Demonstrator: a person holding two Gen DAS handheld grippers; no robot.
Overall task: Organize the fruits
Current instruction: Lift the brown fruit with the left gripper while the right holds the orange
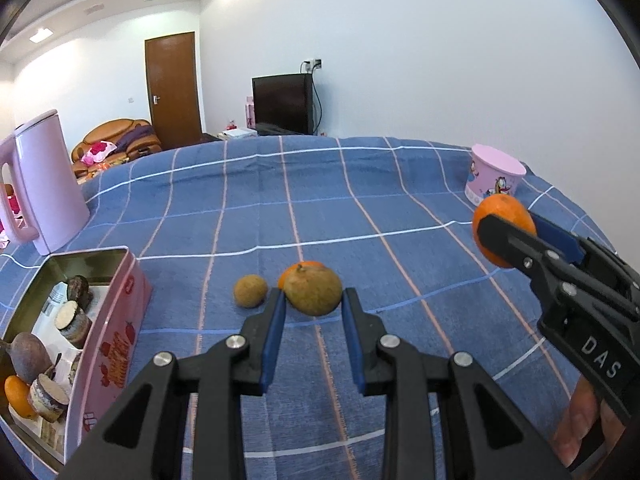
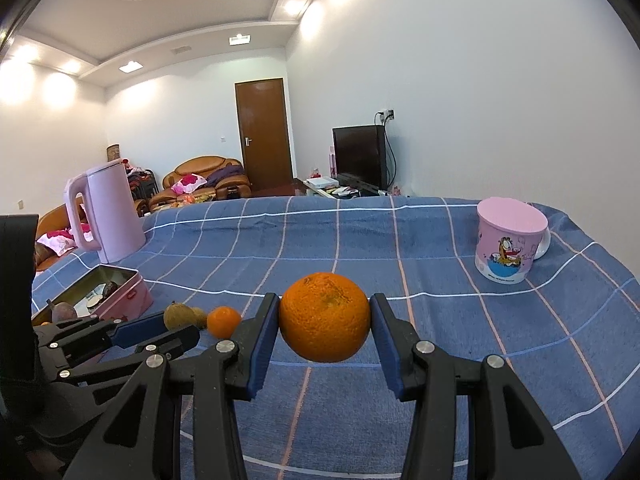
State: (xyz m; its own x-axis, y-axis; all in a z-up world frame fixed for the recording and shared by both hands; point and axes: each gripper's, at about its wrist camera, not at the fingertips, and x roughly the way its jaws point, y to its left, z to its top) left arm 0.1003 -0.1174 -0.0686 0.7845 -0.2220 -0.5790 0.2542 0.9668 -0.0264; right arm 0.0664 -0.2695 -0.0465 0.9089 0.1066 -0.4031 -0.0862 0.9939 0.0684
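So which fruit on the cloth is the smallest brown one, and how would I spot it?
Start at the pink tin box at the left of the blue checked tablecloth. Just to its right lie three loose fruits in a cluster. The one you want is the small brown fruit, nearest the box, round and dull, smaller than the larger brown fruit beside it.

Bright ceiling lights (image 2: 294, 6) glare; edges perhaps slightly soft, fisheye-warped.

White walls (image 2: 460, 80) and a stepped ceiling with lit panels (image 2: 131, 66). A brown door (image 2: 264, 132) stands shut at the far end, a sofa (image 2: 206, 182) left, a dark TV (image 2: 359, 156) right.
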